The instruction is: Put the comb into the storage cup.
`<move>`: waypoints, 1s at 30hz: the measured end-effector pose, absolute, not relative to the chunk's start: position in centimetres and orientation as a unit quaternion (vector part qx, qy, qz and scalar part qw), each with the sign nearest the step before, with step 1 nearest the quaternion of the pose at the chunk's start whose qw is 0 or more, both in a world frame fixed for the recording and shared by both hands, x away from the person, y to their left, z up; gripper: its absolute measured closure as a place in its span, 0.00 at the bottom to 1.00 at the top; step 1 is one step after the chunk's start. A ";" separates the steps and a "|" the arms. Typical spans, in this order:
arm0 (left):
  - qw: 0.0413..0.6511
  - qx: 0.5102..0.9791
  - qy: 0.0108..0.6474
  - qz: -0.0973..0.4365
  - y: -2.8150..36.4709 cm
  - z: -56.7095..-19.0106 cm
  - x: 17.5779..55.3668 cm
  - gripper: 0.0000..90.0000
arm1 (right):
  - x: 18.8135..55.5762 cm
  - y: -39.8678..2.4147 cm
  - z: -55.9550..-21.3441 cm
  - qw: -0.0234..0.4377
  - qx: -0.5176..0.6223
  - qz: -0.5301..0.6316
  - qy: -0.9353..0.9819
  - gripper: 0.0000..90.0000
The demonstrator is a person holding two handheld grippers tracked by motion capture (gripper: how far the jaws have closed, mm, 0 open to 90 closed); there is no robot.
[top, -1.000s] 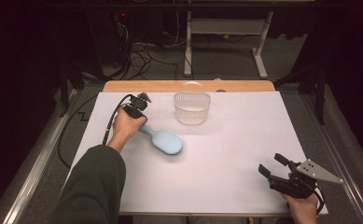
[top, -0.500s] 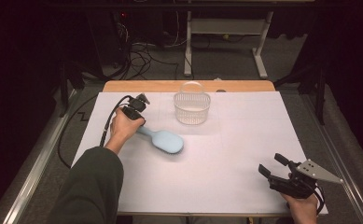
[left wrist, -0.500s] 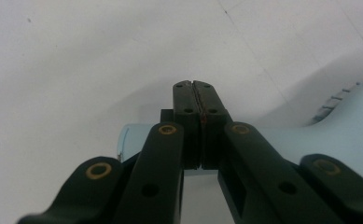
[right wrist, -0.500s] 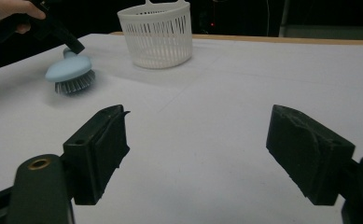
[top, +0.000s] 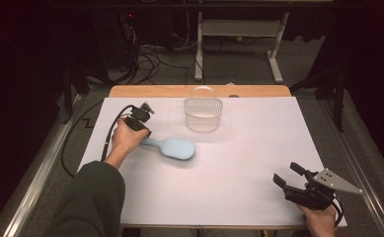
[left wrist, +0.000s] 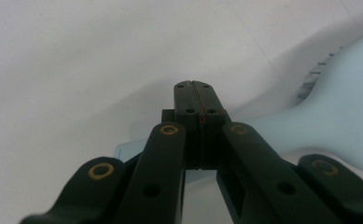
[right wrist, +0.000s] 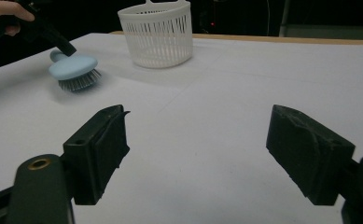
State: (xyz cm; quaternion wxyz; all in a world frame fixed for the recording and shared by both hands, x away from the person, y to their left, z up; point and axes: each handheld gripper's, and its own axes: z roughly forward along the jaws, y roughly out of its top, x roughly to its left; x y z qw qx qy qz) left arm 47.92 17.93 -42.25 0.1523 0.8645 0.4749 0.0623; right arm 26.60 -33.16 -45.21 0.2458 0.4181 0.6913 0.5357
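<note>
Hairbrush (top: 172, 147): pale blue plastic, oval head w/ smooth rounded back up, dark bristles facing down onto the white table cover (top: 239, 163); short stubby handle pointing left. In the right gripper view the bristles (right wrist: 79, 80) read grey-black under the blue cap. It lies left of centre on the table, nearer than the white slotted basket (top: 203, 114), which stands upright toward the far edge w/ its thin handle up, apart from the brush.

Left gripper (top: 141, 129) sits at the brush's handle end, hand (top: 125, 139) wrapped round it. In the left gripper view its jaws are pressed together w/ no gap, over the handle (left wrist: 282, 128), which runs beneath them; can't tell if the tips actually pinch it.

Right gripper (top: 289, 177) is at the near right corner, well apart from brush & basket; jaws wide apart, nothing between them.
</note>
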 end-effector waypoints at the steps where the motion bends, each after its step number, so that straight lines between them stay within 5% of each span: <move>1: 0.154 0.864 0.476 0.061 18.0 -42.3 47.8 1.00 | 26.6 -33.2 -45.2 0.246 0.418 0.536 0.691 0.24; 30: 0.176 0.862 0.474 0.037 19.7 -42.6 44.8 1.00 | 26.6 -33.1 -45.2 0.247 0.417 0.535 0.692 0.24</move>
